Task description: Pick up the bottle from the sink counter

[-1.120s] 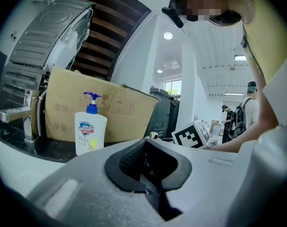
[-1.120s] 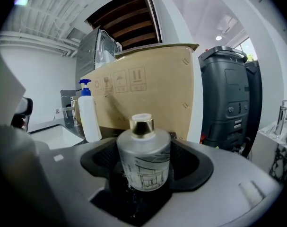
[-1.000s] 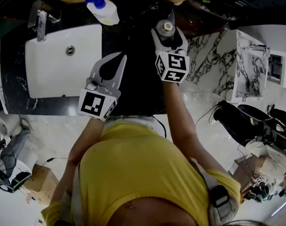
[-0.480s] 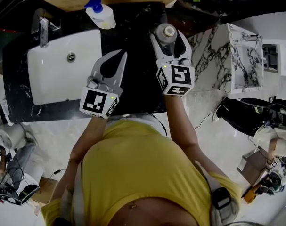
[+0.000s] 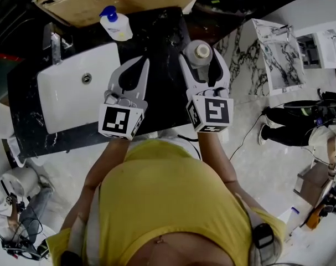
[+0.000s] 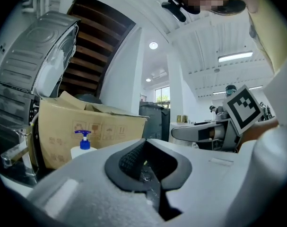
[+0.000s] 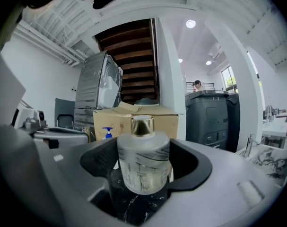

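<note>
Right gripper (image 5: 201,59) grips bottle (image 7: 143,167), gold cap (image 7: 142,126) in own view; left gripper (image 5: 143,65) jaws closed

right gripper (image 7: 144,150) | fingers (image 7: 223,178) clamp upright frosted bottle (image 7: 143,169), gold cap | cardboard box (image 7: 162,119) behind
</note>
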`<control>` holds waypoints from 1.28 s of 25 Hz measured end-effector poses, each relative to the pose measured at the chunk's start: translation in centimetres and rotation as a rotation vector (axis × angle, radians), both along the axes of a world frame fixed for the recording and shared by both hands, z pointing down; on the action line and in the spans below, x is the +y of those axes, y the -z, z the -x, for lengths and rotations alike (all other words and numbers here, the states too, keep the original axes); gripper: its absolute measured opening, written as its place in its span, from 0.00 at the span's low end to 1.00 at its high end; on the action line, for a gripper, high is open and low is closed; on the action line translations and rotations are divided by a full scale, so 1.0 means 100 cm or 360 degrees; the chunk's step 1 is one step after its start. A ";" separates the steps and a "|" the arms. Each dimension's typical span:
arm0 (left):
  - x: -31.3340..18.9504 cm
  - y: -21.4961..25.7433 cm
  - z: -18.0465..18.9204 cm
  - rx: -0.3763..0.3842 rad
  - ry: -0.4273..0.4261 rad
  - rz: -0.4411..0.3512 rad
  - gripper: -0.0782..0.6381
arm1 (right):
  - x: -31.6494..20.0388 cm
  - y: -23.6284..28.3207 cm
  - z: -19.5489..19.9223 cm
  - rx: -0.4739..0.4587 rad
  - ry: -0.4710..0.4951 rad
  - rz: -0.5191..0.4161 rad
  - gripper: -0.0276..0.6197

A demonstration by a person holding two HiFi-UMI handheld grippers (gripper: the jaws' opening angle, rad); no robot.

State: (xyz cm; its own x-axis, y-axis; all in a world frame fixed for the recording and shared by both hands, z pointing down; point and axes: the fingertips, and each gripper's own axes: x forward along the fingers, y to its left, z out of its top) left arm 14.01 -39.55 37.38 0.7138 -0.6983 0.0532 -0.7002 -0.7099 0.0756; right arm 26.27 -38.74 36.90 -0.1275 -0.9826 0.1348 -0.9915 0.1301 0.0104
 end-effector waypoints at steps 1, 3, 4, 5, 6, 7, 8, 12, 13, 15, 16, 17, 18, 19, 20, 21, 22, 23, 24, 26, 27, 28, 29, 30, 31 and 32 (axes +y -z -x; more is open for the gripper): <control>0.003 0.003 0.001 0.0011 -0.0008 -0.0009 0.11 | 0.007 0.005 0.001 0.0003 -0.0016 -0.0011 0.55; 0.010 0.009 0.004 0.0045 -0.0023 -0.0029 0.11 | 0.021 0.013 0.005 0.0012 -0.0046 -0.0031 0.55; 0.013 0.013 0.005 0.0050 -0.0037 -0.0041 0.11 | 0.027 0.017 0.007 0.0017 -0.0063 -0.0041 0.55; 0.016 0.018 0.007 0.0043 -0.0056 -0.0051 0.11 | 0.033 0.021 0.009 0.0022 -0.0080 -0.0052 0.55; 0.019 0.023 0.008 0.0036 -0.0074 -0.0058 0.11 | 0.040 0.024 0.011 0.0023 -0.0098 -0.0060 0.55; 0.023 0.025 0.010 0.0037 -0.0090 -0.0063 0.11 | 0.046 0.027 0.014 0.0022 -0.0117 -0.0067 0.55; 0.026 0.026 0.012 0.0048 -0.0103 -0.0067 0.11 | 0.051 0.029 0.017 0.0021 -0.0135 -0.0072 0.55; 0.043 0.034 0.020 0.0075 -0.0180 -0.0096 0.11 | 0.075 0.039 0.031 0.0050 -0.0201 -0.0096 0.54; 0.048 0.037 0.021 0.0071 -0.0208 -0.0101 0.11 | 0.080 0.040 0.034 0.0054 -0.0222 -0.0101 0.54; 0.059 0.039 0.024 0.0070 -0.0262 -0.0103 0.11 | 0.090 0.042 0.040 0.0056 -0.0265 -0.0100 0.54; 0.064 0.040 0.025 0.0073 -0.0282 -0.0102 0.11 | 0.096 0.042 0.042 0.0053 -0.0285 -0.0096 0.54; 0.069 0.042 0.027 0.0076 -0.0293 -0.0101 0.11 | 0.100 0.041 0.043 0.0049 -0.0301 -0.0091 0.54; 0.072 0.044 0.028 0.0076 -0.0299 -0.0102 0.11 | 0.104 0.041 0.044 0.0049 -0.0312 -0.0088 0.54; 0.075 0.047 0.029 0.0073 -0.0301 -0.0108 0.11 | 0.107 0.041 0.046 0.0056 -0.0318 -0.0087 0.54; 0.077 0.049 0.030 0.0069 -0.0302 -0.0117 0.11 | 0.109 0.041 0.047 0.0066 -0.0321 -0.0086 0.54; 0.080 0.051 0.031 0.0064 -0.0303 -0.0127 0.11 | 0.112 0.041 0.049 0.0072 -0.0322 -0.0084 0.54; 0.082 0.051 0.031 0.0058 -0.0303 -0.0134 0.11 | 0.115 0.040 0.049 0.0070 -0.0326 -0.0083 0.54; 0.085 0.051 0.032 0.0052 -0.0303 -0.0134 0.11 | 0.119 0.039 0.049 0.0061 -0.0335 -0.0081 0.54; 0.087 0.050 0.033 0.0046 -0.0304 -0.0129 0.11 | 0.122 0.038 0.048 0.0052 -0.0344 -0.0080 0.54; 0.089 0.050 0.032 0.0043 -0.0304 -0.0125 0.11 | 0.125 0.038 0.045 0.0043 -0.0354 -0.0080 0.54; 0.090 0.051 0.031 0.0046 -0.0303 -0.0129 0.11 | 0.125 0.038 0.044 0.0042 -0.0353 -0.0080 0.54; 0.090 0.053 0.030 0.0049 -0.0300 -0.0137 0.11 | 0.125 0.038 0.043 0.0043 -0.0347 -0.0080 0.54; 0.090 0.056 0.028 0.0053 -0.0298 -0.0149 0.11 | 0.125 0.039 0.042 0.0047 -0.0340 -0.0082 0.54; 0.090 0.057 0.027 0.0053 -0.0293 -0.0157 0.11 | 0.124 0.040 0.041 0.0052 -0.0331 -0.0088 0.54; 0.090 0.057 0.026 0.0051 -0.0285 -0.0160 0.11 | 0.124 0.041 0.041 0.0057 -0.0323 -0.0096 0.54; 0.090 0.057 0.026 0.0047 -0.0277 -0.0158 0.11 | 0.123 0.042 0.040 0.0061 -0.0312 -0.0102 0.54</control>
